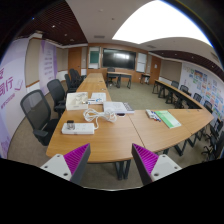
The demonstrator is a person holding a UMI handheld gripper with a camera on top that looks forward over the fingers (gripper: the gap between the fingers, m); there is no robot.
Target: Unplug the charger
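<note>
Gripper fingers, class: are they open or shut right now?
Open: the gripper has a wide gap between its pink-padded fingers, with nothing held.

- A large ceiling light [160, 22] at about one o'clock is blown out to plain white and gives most of the light.
- The room is evenly and softly lit, and the table [110, 135] top shows only faint shadows.
- Strong fisheye bending curves the walls and table edges toward the rim.
- The far end, near twelve o'clock, is small and soft in detail.
</note>
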